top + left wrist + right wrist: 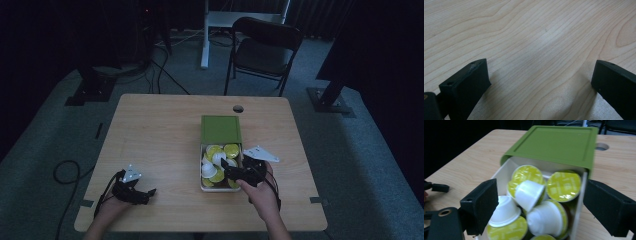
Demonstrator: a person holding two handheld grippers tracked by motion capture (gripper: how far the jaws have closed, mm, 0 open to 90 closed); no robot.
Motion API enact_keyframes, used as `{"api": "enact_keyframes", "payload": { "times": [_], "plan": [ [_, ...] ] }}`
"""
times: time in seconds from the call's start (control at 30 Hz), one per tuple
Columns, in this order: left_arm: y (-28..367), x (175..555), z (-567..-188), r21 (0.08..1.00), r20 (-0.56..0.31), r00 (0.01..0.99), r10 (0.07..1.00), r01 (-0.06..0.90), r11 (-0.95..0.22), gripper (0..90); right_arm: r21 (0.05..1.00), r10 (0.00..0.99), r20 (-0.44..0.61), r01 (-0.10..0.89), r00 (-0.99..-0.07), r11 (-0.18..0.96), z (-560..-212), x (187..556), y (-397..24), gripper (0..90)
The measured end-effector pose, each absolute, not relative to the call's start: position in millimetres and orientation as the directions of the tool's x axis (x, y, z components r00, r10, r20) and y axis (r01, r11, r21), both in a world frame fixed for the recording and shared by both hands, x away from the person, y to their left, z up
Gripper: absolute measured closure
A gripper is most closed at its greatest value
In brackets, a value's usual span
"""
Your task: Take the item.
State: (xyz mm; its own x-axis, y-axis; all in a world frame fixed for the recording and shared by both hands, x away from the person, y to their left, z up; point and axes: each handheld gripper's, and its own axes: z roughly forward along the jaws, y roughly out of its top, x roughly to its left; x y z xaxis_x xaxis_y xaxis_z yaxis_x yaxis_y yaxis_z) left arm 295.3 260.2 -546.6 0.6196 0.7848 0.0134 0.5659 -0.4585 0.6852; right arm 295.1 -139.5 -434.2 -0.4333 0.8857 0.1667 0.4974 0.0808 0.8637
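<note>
Our right gripper (pixel 539 202), jaws spread wide, straddles the drawer (pixel 202 172) of coffee pods (pixel 529 192) at the table's (pixel 150 130) 5 o'clock; our left gripper (pixel 137 192) idles, also spread. Closing carelessly, we judge, could crush pods.

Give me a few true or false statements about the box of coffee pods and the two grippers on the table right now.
1. The green lid covers the whole box. False: it is slid back, and the near part is open.
2. The pods in the box are yellow-green and white. True.
3. The right gripper is at the open end of the box, jaws apart. True.
4. The left gripper holds a pod. False: its jaws are open over bare table.
5. A chair stands beyond the far edge of the table. True.
6. The pods are stacked in neat rows. False: they lie jumbled at different angles.
</note>
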Motion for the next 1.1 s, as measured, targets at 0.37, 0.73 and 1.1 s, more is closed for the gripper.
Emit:
{"api": "enact_keyframes", "payload": {
  "times": [0.37,0.73,1.1],
  "plan": [
    [260.2,295.3,-546.6,0.686,0.013,0.619,0.785,0.566,-0.457,1.5,0.847,0.876,0.188,0.524,-0.445,0.084,-446.0,301.5,-110.8,12.7],
    [260.1,295.3,-546.7,0.686,0.013,0.619,0.785,0.566,-0.457,1.5,0.83,0.906,0.141,0.547,-0.398,0.111,-463.2,304.7,-93.3,19.9],
    [260.1,295.3,-546.7,0.686,0.013,0.619,0.785,0.566,-0.458,1.5,0.847,0.932,0.083,0.517,-0.353,0.12,-472.8,306.8,-89.0,32.8]
  ]
}}
